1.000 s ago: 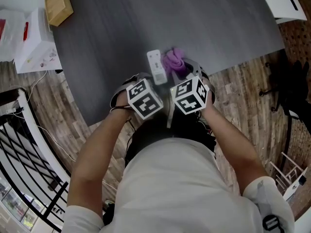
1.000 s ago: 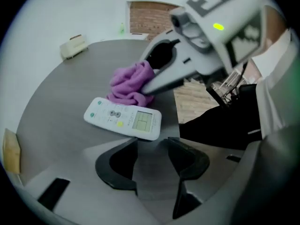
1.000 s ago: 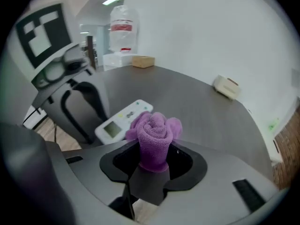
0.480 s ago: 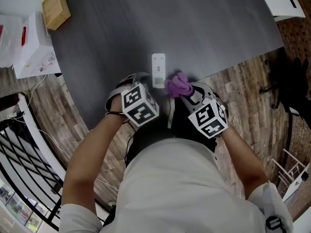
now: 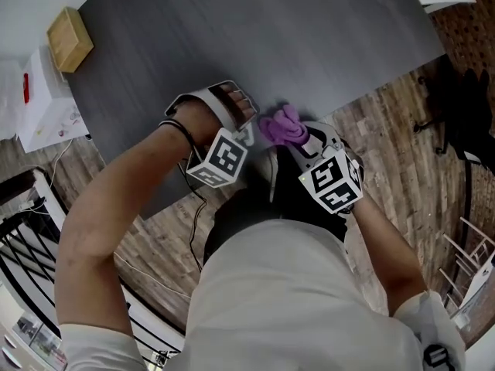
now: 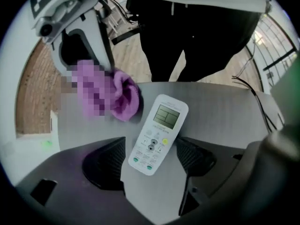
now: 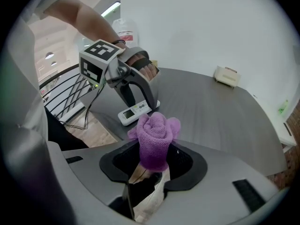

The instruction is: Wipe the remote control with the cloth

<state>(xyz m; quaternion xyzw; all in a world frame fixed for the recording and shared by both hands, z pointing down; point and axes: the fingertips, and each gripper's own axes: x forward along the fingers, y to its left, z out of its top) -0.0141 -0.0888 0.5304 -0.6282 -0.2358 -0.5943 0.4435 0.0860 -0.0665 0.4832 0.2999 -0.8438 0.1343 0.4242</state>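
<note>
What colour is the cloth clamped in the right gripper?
Purple: the rolled fabric cloth shows best in the right gripper view.

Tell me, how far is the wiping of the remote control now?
Done: the remote control lies face up on the table; the jaws of the left tongs have just been opening and stand clear beside it. In hand: the right tongs clamp the purple cloth, apart from the remote. Left: whether wiping is finished, the pictures cannot tell.

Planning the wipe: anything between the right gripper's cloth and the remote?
Nothing lies between cloth and remote. But the left gripper straddles the remote, its jaws just opened either side, covering it from above.
</note>
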